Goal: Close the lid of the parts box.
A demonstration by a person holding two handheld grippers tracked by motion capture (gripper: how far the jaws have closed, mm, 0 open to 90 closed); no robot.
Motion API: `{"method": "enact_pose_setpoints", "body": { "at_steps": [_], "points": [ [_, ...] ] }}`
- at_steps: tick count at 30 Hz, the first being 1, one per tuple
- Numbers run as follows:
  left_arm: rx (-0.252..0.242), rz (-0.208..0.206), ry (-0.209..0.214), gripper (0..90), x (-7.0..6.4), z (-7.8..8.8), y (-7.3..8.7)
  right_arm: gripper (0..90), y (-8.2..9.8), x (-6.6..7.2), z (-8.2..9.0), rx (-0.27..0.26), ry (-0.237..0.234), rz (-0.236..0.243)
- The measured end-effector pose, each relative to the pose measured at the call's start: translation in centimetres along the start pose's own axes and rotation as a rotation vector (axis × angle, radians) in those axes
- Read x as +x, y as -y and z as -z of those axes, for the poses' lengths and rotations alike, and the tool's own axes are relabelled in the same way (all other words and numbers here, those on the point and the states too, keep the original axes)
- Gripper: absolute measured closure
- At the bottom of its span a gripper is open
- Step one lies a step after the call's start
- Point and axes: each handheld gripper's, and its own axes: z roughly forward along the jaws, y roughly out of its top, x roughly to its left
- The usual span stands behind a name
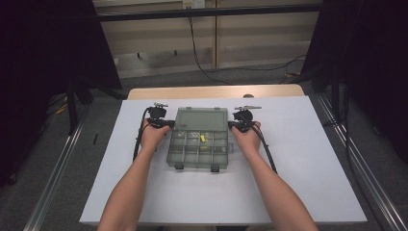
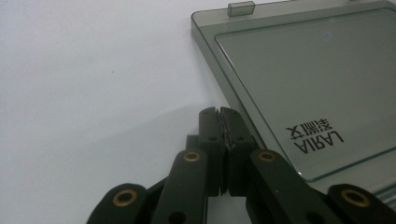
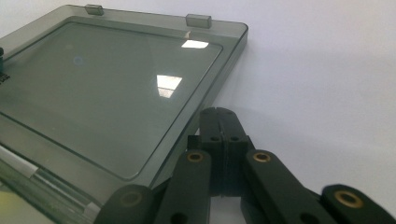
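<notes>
A smoky translucent plastic organiser box (image 1: 198,137) lies open near the middle of the white worktop (image 1: 308,159), its flat lid (image 1: 201,119) folded back toward twelve o'clock and its compartment tray (image 1: 197,149) toward six o'clock. The left gripper (image 1: 163,123) sits at nine o'clock of the hinge line, just beside the lid's left edge, and the right gripper (image 1: 235,125) at three o'clock, just beside the right edge. In the left gripper view the black fingers (image 2: 210,126) are pressed together with nothing between them, their tips lying along the lid (image 2: 303,88) rim; whether they touch it cannot be told. In the right gripper view the fingers (image 3: 212,123) are likewise closed flat on each other, empty, close against the lid (image 3: 107,93) edge. Open worktop spreads wide to nine and three o'clock of the box and toward six o'clock, where the forearms come in; less room lies toward twelve o'clock before the white sheet ends at a wooden strip (image 1: 216,91). The lid is smooth, glossy and grey-tinted, with rounded corners, a raised border, two small latch tabs (image 3: 198,20) on its far edge and printed lettering (image 2: 315,135). The tray is cut into small square cells, one holding a yellow piece (image 1: 203,138). The worktop surface is matte and plain.
</notes>
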Motion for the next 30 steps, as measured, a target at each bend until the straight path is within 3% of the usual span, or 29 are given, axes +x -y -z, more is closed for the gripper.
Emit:
{"method": "enact_pose_setpoints", "body": {
  "at_steps": [12, 14, 17, 20, 25, 30],
  "points": [
    [-0.019, 0.051, 0.005, 89.6, 0.3, -0.6, -0.4, 90.0, -0.9, -0.5, -0.9, 0.000, -0.003, -0.072],
    [-0.026, 0.071, 0.011, 89.7, 0.4, -0.8, -0.4, 90.0, -1.1, -0.5, -1.0, 0.002, 0.005, -0.069],
    [-0.003, 0.069, 0.009, 90.0, 0.5, -0.9, -0.8, 90.0, -1.4, -0.3, -1.2, 0.018, 0.020, -0.050],
    [-0.005, 0.108, 0.011, 90.0, 0.5, -1.0, -0.9, 90.0, -1.4, -0.4, -1.2, 0.018, 0.016, -0.061],
    [-0.001, 0.104, -0.013, 90.0, 0.2, -1.0, -0.9, 90.0, -1.4, -0.3, -1.2, 0.013, 0.019, -0.064],
    [-0.010, 0.153, 0.009, 90.0, 0.4, -0.9, -0.8, 90.0, -1.2, -0.7, -1.2, 0.004, -0.015, -0.119]
  ]
}}
